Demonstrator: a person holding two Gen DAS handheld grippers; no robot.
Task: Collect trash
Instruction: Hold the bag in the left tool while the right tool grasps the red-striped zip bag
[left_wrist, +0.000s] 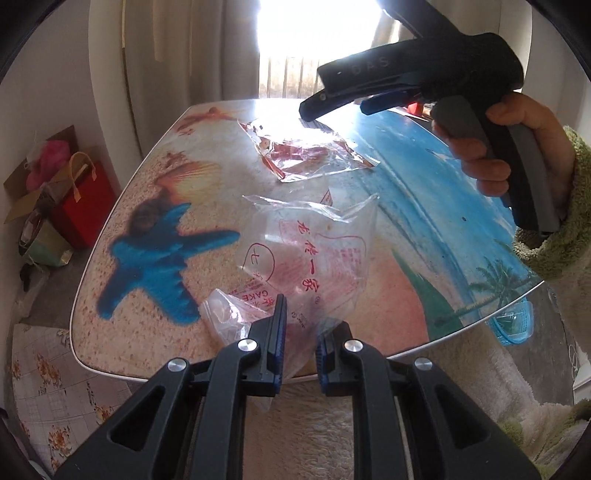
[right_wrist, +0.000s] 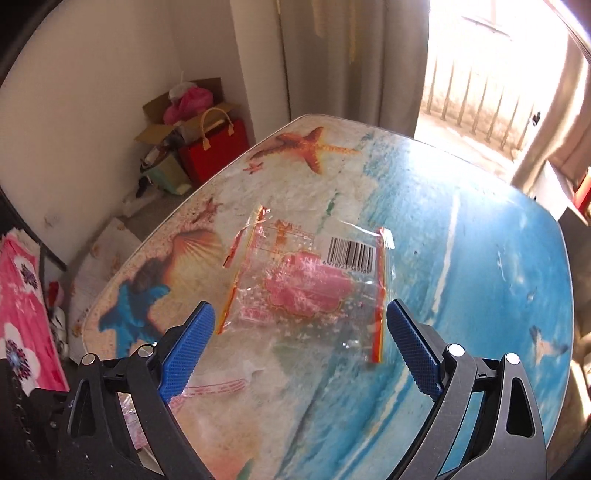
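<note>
My left gripper (left_wrist: 298, 350) is at the near edge of the beach-print table (left_wrist: 147, 229), shut on a crumpled clear plastic bag (left_wrist: 317, 254) with red print that lies partly on the tabletop. A second clear wrapper (left_wrist: 306, 155) with red marks lies farther back. Above that wrapper a hand in a green fleece sleeve holds my right gripper (left_wrist: 336, 107). In the right wrist view, my right gripper (right_wrist: 301, 332) stands wide open above this wrapper (right_wrist: 306, 284), which bears a barcode. Nothing is between its blue pads (right_wrist: 192, 339). The held bag (right_wrist: 207, 391) shows at lower left.
On the floor to the left of the table stand a red gift bag (right_wrist: 218, 147) and an open cardboard box (right_wrist: 173, 114). A pink floral cloth (right_wrist: 18, 295) lies at the far left. A blue clear plastic piece (left_wrist: 513, 325) sits below the table's right edge. A bright doorway lies beyond the table.
</note>
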